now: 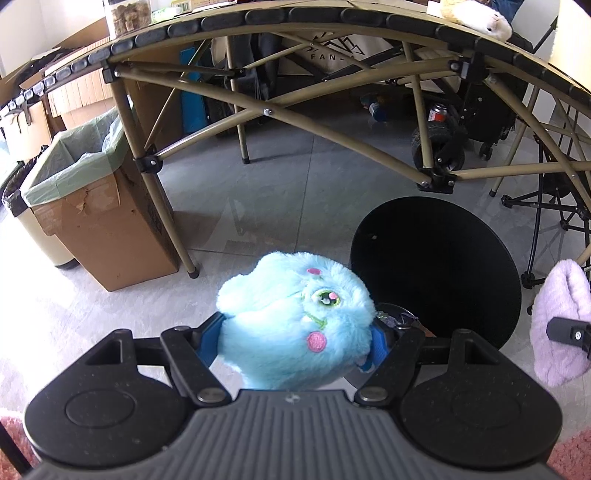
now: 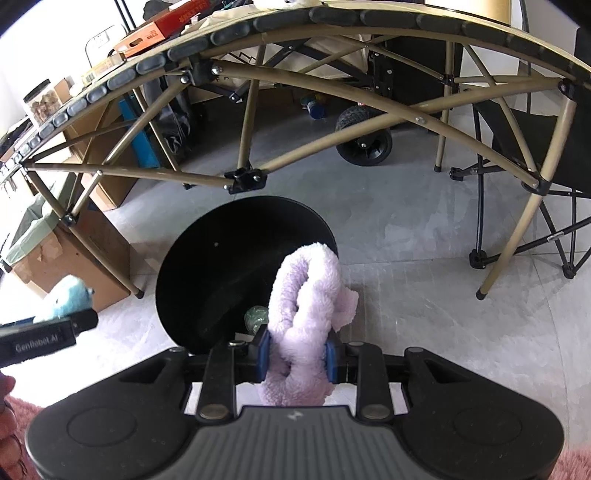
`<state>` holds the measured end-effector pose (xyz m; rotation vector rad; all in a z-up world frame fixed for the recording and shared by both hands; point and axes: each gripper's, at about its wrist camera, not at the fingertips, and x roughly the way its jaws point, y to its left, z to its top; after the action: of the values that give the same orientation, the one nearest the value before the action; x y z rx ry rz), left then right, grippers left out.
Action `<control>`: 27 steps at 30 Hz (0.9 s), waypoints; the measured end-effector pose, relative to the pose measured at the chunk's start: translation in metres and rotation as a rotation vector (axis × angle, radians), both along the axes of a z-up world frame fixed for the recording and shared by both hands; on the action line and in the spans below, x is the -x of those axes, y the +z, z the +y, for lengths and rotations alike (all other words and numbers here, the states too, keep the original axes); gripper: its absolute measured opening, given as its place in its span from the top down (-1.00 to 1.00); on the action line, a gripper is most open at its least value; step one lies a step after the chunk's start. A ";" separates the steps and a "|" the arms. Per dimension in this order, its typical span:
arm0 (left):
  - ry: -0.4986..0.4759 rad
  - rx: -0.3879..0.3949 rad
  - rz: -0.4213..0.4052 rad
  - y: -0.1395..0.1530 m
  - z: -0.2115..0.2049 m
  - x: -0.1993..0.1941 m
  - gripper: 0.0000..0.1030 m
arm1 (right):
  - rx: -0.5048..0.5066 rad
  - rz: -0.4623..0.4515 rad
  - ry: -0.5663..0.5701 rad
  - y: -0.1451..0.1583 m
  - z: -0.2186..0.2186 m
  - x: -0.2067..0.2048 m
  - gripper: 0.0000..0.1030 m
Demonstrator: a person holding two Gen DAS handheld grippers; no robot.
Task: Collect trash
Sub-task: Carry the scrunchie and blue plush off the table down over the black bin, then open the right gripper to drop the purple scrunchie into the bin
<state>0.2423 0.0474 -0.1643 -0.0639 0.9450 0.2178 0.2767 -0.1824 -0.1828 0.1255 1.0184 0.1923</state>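
You're clamping the blue plush toy [image 1: 291,325] in your left gripper [image 1: 291,341] beside the black bin [image 1: 443,266], ready for dropping. Your right gripper [image 2: 297,356] is squeezing the lilac fuzzy cloth [image 2: 306,295] over that bin's rim.

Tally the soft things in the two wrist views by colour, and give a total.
Blue: 1, the plush toy held in the left gripper
Lilac: 1, the fluffy cloth held in the right gripper
Cream: 1, the plush on the folding table
Total: 3
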 end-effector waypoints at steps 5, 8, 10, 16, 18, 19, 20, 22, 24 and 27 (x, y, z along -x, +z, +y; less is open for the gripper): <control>0.021 0.014 0.002 -0.001 0.010 -0.001 -0.45 | 0.000 0.006 0.015 -0.001 0.014 -0.013 0.46; 0.031 0.026 0.008 -0.003 0.016 -0.001 -0.45 | 0.004 0.011 0.032 -0.002 0.025 -0.020 0.46; 0.035 0.033 0.009 -0.003 0.021 -0.001 -0.45 | 0.006 0.013 0.040 -0.003 0.031 -0.025 0.46; 0.057 0.054 0.012 -0.004 0.033 0.000 -0.45 | 0.016 0.020 0.057 -0.008 0.050 -0.038 0.46; 0.063 0.061 0.013 -0.005 0.036 0.000 -0.45 | 0.019 0.023 0.061 -0.009 0.055 -0.043 0.46; 0.067 0.064 0.013 -0.005 0.038 0.000 -0.45 | 0.020 0.023 0.062 -0.010 0.058 -0.046 0.46; 0.070 0.066 0.012 -0.005 0.039 0.001 -0.45 | 0.021 0.023 0.064 -0.010 0.061 -0.050 0.46; 0.077 0.072 0.013 -0.005 0.042 0.001 -0.45 | 0.026 0.020 0.066 -0.011 0.067 -0.055 0.46; 0.084 0.076 0.013 -0.005 0.045 0.001 -0.45 | 0.032 0.018 0.067 -0.012 0.071 -0.060 0.46; 0.094 0.080 0.017 -0.006 0.047 0.001 -0.45 | 0.033 0.024 0.069 -0.015 0.076 -0.067 0.46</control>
<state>0.2414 0.0948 -0.1702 -0.1808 0.9687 0.2670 0.3436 -0.1065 -0.1981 0.0631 1.0500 0.2376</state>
